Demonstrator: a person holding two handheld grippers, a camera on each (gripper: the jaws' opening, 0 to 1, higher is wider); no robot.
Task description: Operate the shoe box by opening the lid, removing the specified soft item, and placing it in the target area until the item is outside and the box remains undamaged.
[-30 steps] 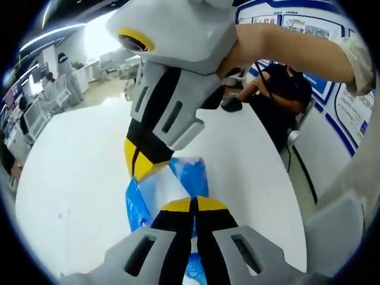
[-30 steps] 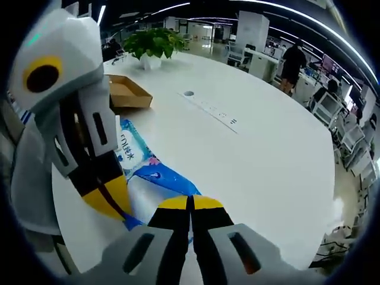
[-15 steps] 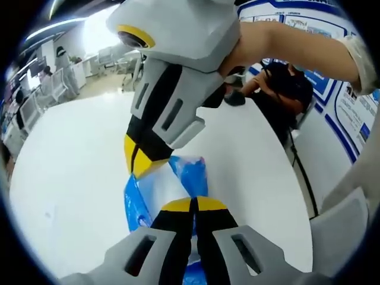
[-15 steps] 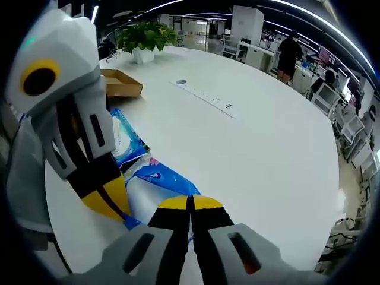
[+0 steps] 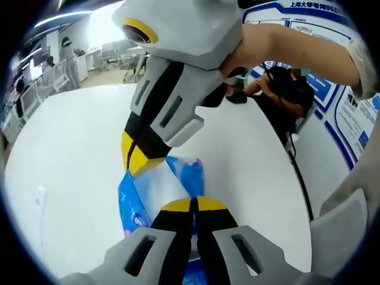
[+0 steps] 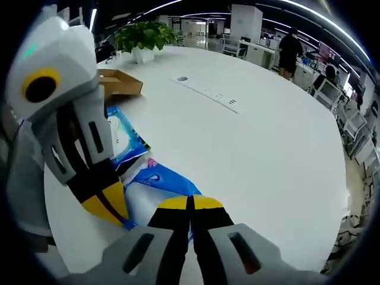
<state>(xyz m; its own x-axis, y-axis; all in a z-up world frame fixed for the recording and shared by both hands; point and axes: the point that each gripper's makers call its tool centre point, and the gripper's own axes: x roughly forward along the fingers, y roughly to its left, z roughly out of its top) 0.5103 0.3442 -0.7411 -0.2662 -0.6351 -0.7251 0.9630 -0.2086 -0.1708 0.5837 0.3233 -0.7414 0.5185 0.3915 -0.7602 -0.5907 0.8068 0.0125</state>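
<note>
gripping one blue wipes pack (image 6: 159, 180) from both ends, left gripper (image 5: 193, 205) and right gripper (image 6: 191, 202) clamped, above white table (image 6: 267, 148), cardboard box (image 6: 119, 83) beyond

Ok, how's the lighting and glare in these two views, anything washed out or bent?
Left gripper view: far windows blown out white, table bright, edges curved by fisheye. Right gripper view: dim ceiling with light strips, even light on the blue pack, table rim bowed.

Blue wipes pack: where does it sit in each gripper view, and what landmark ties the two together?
Left gripper view: blue wipes pack low centre, pinched between the left gripper and the right gripper coming from above.
Right gripper view: pack low centre-left, between the right gripper and the left gripper.
Shared landmark: the white table.
</note>
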